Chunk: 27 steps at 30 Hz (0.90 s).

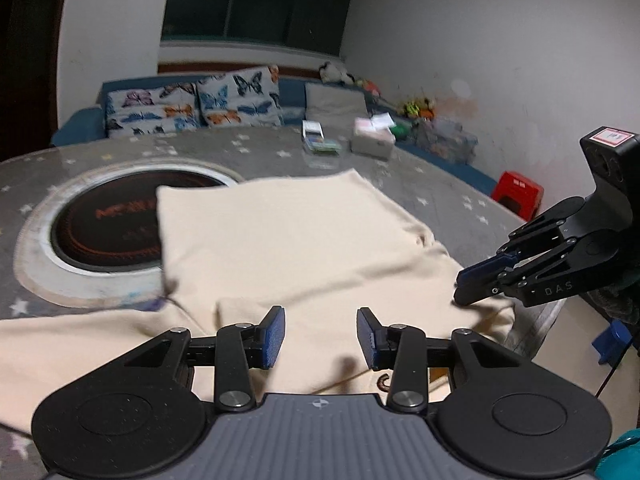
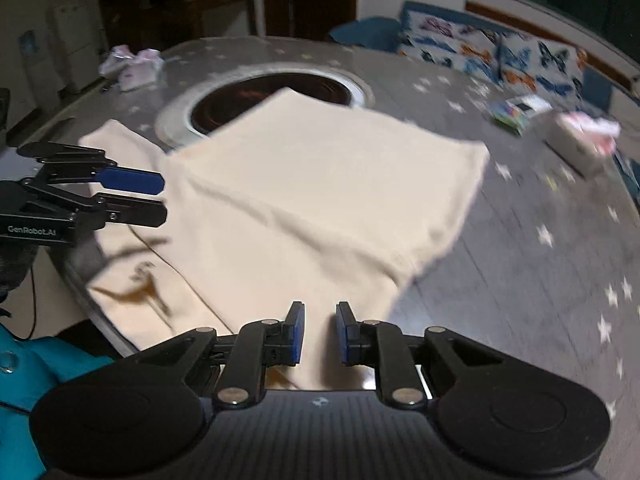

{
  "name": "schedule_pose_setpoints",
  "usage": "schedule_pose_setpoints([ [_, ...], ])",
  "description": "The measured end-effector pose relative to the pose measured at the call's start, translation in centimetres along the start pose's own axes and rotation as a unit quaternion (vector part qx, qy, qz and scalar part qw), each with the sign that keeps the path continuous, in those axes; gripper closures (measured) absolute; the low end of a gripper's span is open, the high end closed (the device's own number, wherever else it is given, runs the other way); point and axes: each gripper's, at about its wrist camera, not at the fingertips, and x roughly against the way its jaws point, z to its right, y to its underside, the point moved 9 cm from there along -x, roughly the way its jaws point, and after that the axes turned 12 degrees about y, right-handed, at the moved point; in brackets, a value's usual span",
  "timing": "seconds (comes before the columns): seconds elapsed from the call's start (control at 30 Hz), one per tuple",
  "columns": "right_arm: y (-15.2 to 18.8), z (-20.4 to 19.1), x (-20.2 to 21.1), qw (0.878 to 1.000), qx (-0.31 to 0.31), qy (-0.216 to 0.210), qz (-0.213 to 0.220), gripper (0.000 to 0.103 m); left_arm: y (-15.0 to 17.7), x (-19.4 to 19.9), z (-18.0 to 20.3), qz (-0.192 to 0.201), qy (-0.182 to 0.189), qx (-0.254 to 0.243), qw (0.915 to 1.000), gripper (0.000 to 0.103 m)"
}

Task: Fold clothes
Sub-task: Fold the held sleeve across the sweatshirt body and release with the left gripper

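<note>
Looking from the left, you have the round grey table with white star print (image 1: 420, 168) spread under everything, its dark circular hotplate inset with a pale ring (image 1: 100, 224) sitting left of centre. The cream-coloured knit garment (image 1: 288, 240) lies across the near half of that table, folded over once so a doubled rectangular panel covers the right edge of the hotplate, while a single layer trails off toward the near left corner. A brown embroidered motif (image 2: 140, 292) shows on the near part of the cloth, close to the table's edge.

Your left gripper (image 1: 320, 336) hovers just above the near part of the garment, its blue-padded fingers (image 1: 274, 336) parted with nothing between them but open air over the cloth. Further right, your right gripper (image 1: 466, 286) comes down at the garment's near right corner; from the left wrist its tips seem to touch the fabric, though the blur leaves that uncertain. In its own view the fingers (image 2: 296, 332) stand slightly apart with cream cloth visible beneath the narrow gap, not pinched.

At the far right of the table sit a white tissue box (image 1: 372, 140) and a small clear tray of coloured items (image 1: 322, 148), well apart from the garment. Behind them runs a blue sofa with butterfly-print cushions (image 1: 192, 104), and a red plastic stool (image 1: 518, 192) stands beyond the table's right edge.
</note>
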Motion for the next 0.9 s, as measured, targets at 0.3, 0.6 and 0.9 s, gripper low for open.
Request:
schedule_pose_setpoints([
  [0.3, -3.1, 1.6, -0.6, 0.999, -0.014, 0.01, 0.039, 0.087, -0.9, -0.9, -1.4, 0.006, -0.017, 0.022, 0.9996, 0.061],
  [0.6, -3.2, 2.7, -2.4, 0.999, -0.031, 0.015, 0.033, 0.087, -0.5, -0.1, -3.3, 0.017, -0.029, 0.056, 0.9979, 0.064],
  [0.9, -3.6, -0.2, -1.7, 0.999, -0.005, -0.007, 0.039, 0.083, -0.4, 1.1, -4.9, 0.03, -0.045, 0.081, 0.9953, 0.064],
])
